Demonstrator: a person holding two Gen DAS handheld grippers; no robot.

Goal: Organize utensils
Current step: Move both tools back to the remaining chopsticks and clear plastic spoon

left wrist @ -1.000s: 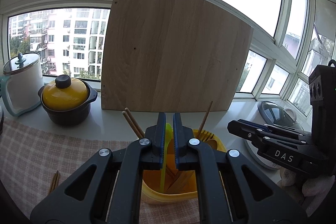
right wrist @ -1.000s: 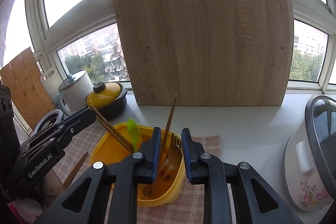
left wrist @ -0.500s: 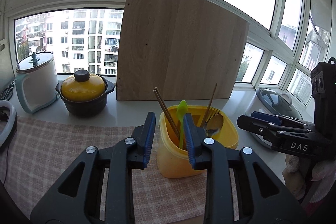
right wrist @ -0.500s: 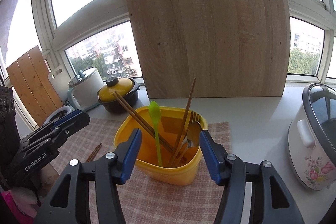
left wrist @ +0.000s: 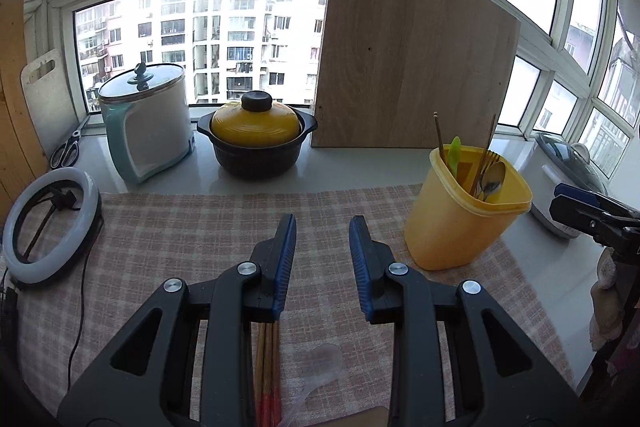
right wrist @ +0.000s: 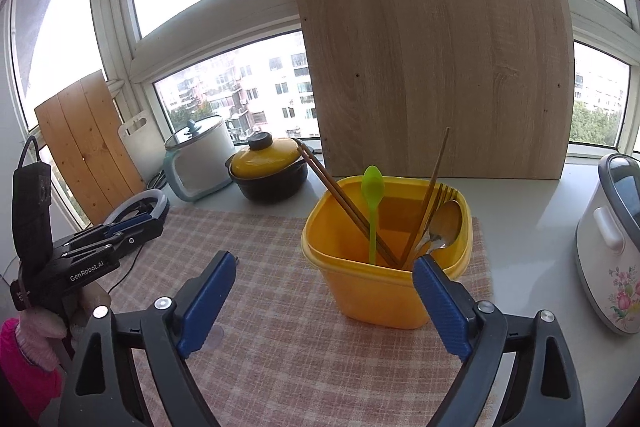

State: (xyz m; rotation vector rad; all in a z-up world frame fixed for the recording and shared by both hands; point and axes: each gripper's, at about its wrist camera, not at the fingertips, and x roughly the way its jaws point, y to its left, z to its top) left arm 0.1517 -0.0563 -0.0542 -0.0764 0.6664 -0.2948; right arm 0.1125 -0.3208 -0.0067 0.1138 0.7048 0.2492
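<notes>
1. On the counter (left wrist: 360, 167) lies a pink checked cloth (left wrist: 200, 227), and a yellow tub (right wrist: 384, 267) stands on the cloth's right part.
2. Inside the tub stand a green spoon (right wrist: 372, 187), brown chopsticks (right wrist: 340, 195), a metal spoon (right wrist: 444, 223) and a fork (right wrist: 444, 193). They lean on the tub's walls and stick out over its rim.
3. One more bundle of chopsticks (left wrist: 267, 367) lies flat on the cloth, right under the left gripper (left wrist: 322, 227). A clear plastic spoon (left wrist: 320, 371) lies just beside them.
4. The left gripper's fingers (left wrist: 286, 247) are spread apart and hold nothing. They hang over the cloth, to the left of the tub.
5. The right gripper (right wrist: 324, 273) is opened wide, and its fingers (right wrist: 436, 291) hold nothing. One blue tip is in front of the tub's near wall; I cannot tell if it touches.
6. Behind the tub a big wooden board (right wrist: 436, 79) leans on the window.
7. To the left of the board sits a black pot with a yellow lid (left wrist: 256, 135), and next to it a white cooker with a glass lid (left wrist: 146, 123).
8. A ring light (left wrist: 52, 223) lies at the cloth's left edge, and scissors (left wrist: 66, 151) lie near the window.
9. A white rice cooker with flowers (right wrist: 612, 247) stands to the right of the tub.
</notes>
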